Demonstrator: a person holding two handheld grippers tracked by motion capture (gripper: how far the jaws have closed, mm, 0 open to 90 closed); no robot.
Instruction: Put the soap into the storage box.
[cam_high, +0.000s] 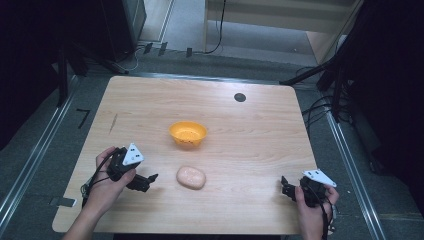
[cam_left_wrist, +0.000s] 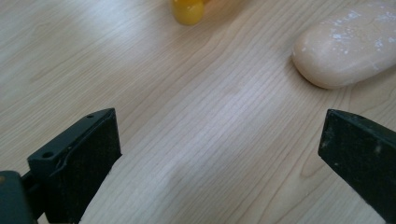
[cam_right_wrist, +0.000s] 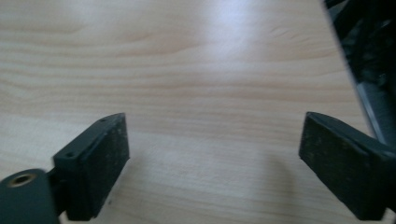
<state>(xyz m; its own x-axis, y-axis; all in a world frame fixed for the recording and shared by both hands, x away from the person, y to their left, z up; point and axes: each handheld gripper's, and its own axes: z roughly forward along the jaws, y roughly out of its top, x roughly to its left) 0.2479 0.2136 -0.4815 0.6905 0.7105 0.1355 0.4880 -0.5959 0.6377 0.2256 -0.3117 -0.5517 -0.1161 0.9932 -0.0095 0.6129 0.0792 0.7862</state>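
- Both hands come in at the bottom edge of the high view, each holding a pair of tongs low over the wooden tabletop (cam_high: 240, 135).
- Left tongs (cam_high: 150, 180), at about 7 o'clock on the tabletop, are released: in the left gripper view the two black jaws stand wide apart with nothing but bare wood between them.
- Just beyond them, toward 3 o'clock from the tips, lies the pale bread roll (cam_high: 191, 177), flat on the wood and apart from the jaws; in the left gripper view it sits at 1 o'clock, dusted with white flecks (cam_left_wrist: 348, 46).
- Right tongs (cam_high: 286, 189), at about 5 o'clock on the tabletop, are also released, jaws apart over bare wood and well away from the roll.
- Farther out, at 12 o'clock from the roll, stands the orange bowl (cam_high: 188, 133), upright near the tabletop's middle; whether anything lies in it I cannot tell.
- Judging by this, the work is at its start: the roll is not yet grasped or lifted.
- What is left, as I read it, is the last bit of approach, the grasp, and probably the carry to the bowl.
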